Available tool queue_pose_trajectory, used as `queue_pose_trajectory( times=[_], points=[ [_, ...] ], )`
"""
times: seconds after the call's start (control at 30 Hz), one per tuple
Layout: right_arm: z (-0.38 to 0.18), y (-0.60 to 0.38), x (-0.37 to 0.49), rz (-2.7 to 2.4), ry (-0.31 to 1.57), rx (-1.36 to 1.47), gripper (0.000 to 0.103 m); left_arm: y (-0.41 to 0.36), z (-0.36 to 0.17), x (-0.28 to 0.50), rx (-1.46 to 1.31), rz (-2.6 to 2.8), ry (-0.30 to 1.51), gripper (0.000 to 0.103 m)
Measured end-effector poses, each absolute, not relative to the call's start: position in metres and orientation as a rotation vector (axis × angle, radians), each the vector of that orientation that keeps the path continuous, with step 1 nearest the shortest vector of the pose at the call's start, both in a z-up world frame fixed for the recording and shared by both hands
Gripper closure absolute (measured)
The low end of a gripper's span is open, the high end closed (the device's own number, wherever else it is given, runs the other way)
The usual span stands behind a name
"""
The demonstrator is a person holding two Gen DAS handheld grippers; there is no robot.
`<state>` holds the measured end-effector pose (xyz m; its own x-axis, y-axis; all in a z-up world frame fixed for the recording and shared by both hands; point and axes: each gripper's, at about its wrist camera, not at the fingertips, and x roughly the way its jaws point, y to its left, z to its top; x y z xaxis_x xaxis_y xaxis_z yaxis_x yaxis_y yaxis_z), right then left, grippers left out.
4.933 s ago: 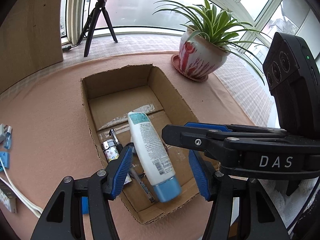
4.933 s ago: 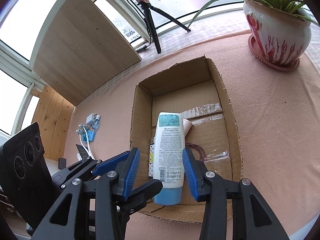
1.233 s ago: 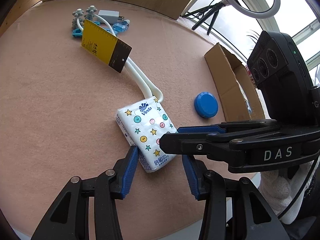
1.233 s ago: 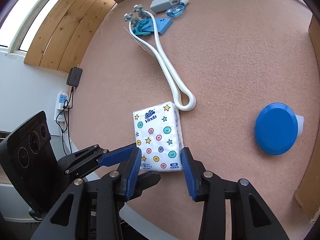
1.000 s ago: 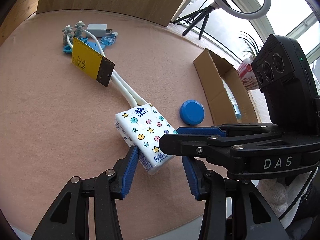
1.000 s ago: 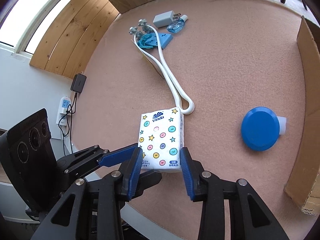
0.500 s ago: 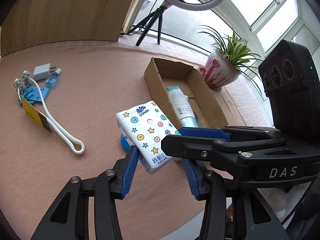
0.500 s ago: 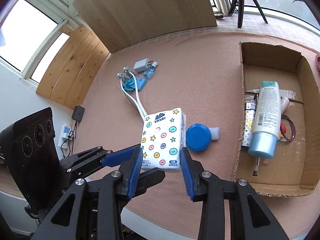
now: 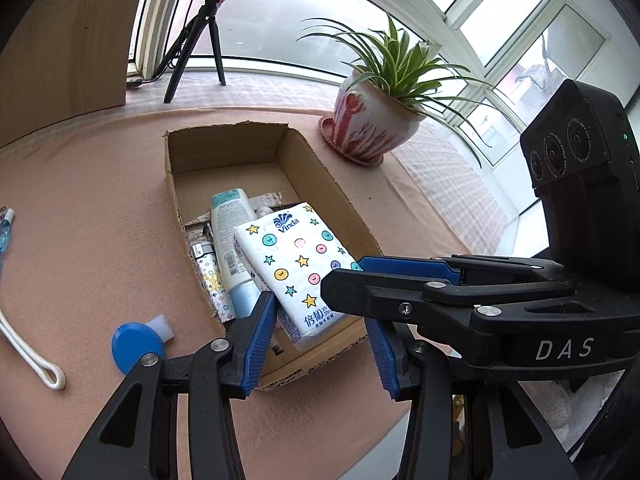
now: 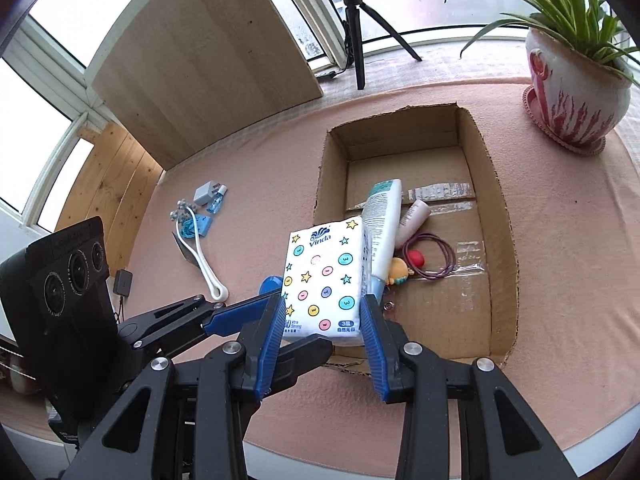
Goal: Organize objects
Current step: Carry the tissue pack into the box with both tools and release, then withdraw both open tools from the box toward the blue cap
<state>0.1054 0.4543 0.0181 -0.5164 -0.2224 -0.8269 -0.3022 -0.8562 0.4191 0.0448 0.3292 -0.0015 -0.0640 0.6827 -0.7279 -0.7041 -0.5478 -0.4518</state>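
Pink felt covers the table (image 10: pixel 560 240), with a bright window, a ring-light tripod (image 10: pixel 356 20) and a potted plant (image 10: pixel 572 80) at its far side. An open cardboard box (image 10: pixel 496 216) sits on the felt; a lotion bottle (image 10: pixel 384 216), a small tube (image 10: pixel 414 218), hair ties (image 10: pixel 432 256) and a few trinkets already lie inside.

Both claws hold one tissue pack (image 10: pixel 326 276) between them. The right gripper (image 10: pixel 322 332) pinches its near end, blue pads pressed on both long sides. The left gripper (image 9: pixel 324 332) sits around the same end with jaws partly closed; one pad touches the pack, while the other side is hidden behind the right tool, so I judge it a grip without full certainty. The pack hangs tilted above the near corner of the box, over the lotion bottle's cap end.

The step, as I read it, is lowering the pack into the box. Doing it well means carrying it toward the bare floor at the far end or the side beside the hair ties, levelling it first, and keeping both hands moving together so the soft pack does not twist. Release should come only once it rests on something.

A blue lid (image 9: pixel 136 346), a white looped cord (image 10: pixel 204 264) and a charger (image 10: pixel 206 194) wait on the felt.
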Motion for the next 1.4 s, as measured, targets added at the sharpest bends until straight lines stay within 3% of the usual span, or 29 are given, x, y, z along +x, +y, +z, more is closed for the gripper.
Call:
queue_pose_trajectory(
  times=[0.33, 0.43, 0.53, 1.4],
  points=[
    [0.011, 0.480, 0.116, 2.532, 0.839, -1.503, 0.068, 0.359, -0.007, 0.049, -1.201, 1.767, 0.068, 0.055],
    [0.014, 0.480, 0.117, 2.540, 0.814, -1.489, 0.068, 0.357, -0.008, 0.048, -1.212, 1.787, 0.066, 0.048],
    [0.018, 0.479, 0.117, 2.541, 0.769, -1.448, 0.067, 0.351, -0.008, 0.047, -1.218, 1.812, 0.069, 0.048],
    [0.015, 0.393, 0.069, 2.675, 0.739, -1.533, 0.064, 0.168, -0.011, -0.020, -1.345, 2.128, -0.133, 0.048]
  ],
)
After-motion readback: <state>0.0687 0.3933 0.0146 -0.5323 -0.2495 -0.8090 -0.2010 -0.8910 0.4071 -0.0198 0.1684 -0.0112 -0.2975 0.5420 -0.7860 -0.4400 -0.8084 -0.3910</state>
